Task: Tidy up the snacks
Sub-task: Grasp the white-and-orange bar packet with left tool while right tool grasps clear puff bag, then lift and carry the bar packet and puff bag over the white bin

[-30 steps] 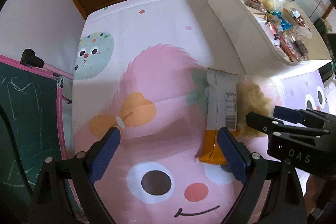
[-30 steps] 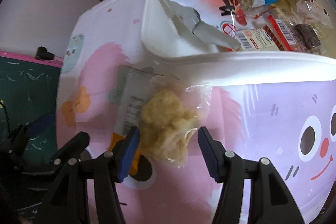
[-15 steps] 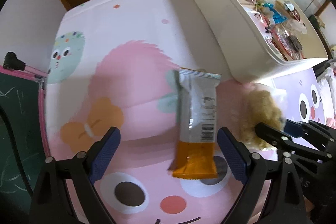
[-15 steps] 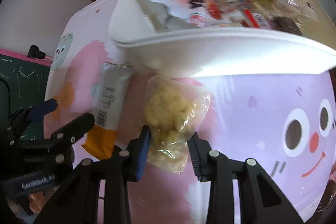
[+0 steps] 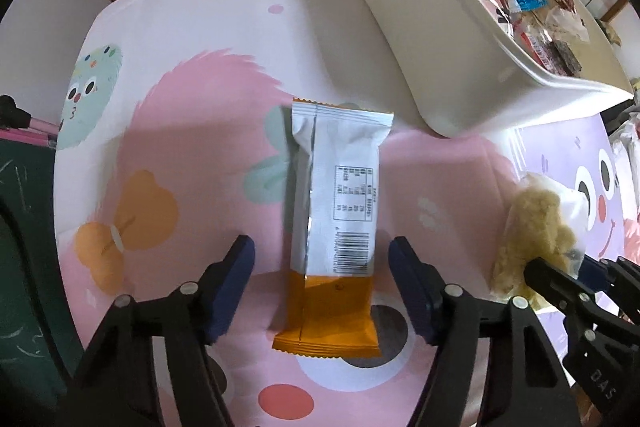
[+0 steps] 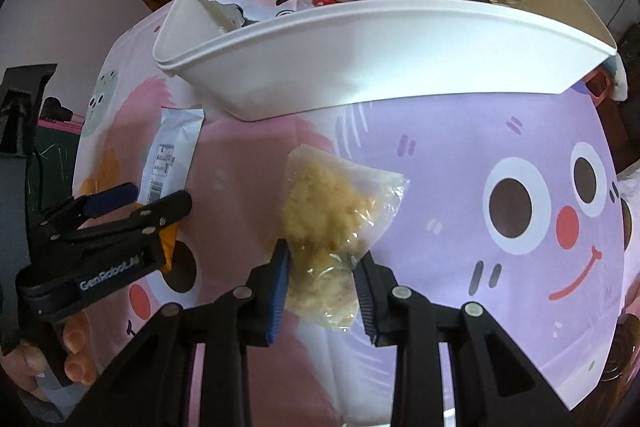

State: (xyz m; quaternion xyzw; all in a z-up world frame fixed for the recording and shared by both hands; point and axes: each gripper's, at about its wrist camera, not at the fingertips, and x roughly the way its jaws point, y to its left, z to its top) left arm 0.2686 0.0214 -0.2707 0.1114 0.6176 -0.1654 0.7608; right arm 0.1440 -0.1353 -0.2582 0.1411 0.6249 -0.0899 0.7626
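Observation:
A white-and-orange snack bar packet [image 5: 334, 223] lies flat on the cartoon tablecloth; it also shows in the right wrist view [image 6: 170, 159]. My left gripper [image 5: 322, 259] is open, its blue pads on either side of the packet's lower half, not touching it. My right gripper [image 6: 322, 269] is shut on a clear bag of yellow crumbly snack [image 6: 334, 223] and holds it above the cloth, in front of the white bin [image 6: 360, 43]. The bag also shows at the right of the left wrist view [image 5: 536, 231].
The white bin [image 5: 440, 39] holds several wrapped snacks and stands at the table's far right. A green chalkboard with a pink frame [image 5: 20, 227] stands off the table's left edge. A wooden door is behind the table.
My right gripper closed on the snack bag and lifted it off the cloth. My left gripper moved right and in, so the snack bar packet now lies between its open fingers.

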